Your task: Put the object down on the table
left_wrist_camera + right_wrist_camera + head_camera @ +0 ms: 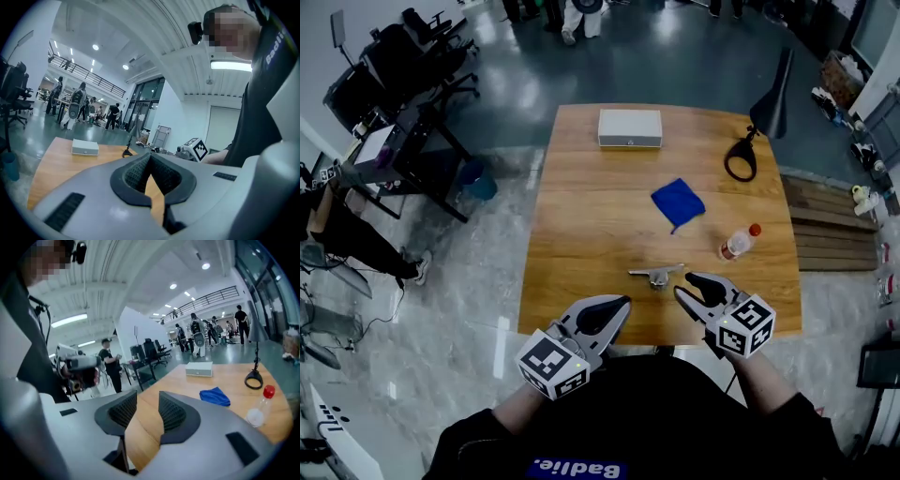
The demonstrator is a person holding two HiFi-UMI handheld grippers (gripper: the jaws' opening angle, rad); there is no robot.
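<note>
A small grey metal tool (656, 274) lies flat on the wooden table (581, 234) near its front edge. My right gripper (692, 289) hovers just right of it and slightly nearer to me, open, with only bare table showing between its pads (172, 412). The tool itself does not show in the right gripper view. My left gripper (614, 306) sits at the table's front edge, left of the tool and apart from it. In the left gripper view its jaws meet at the tips (150, 159) with nothing between them.
On the table are a white box (629, 127) at the far edge, a blue cloth (678, 202) in the middle, a red-capped plastic bottle (738, 243) lying on its side at the right, and a black desk lamp (759, 122) at the far right. Office chairs (403, 56) stand to the left.
</note>
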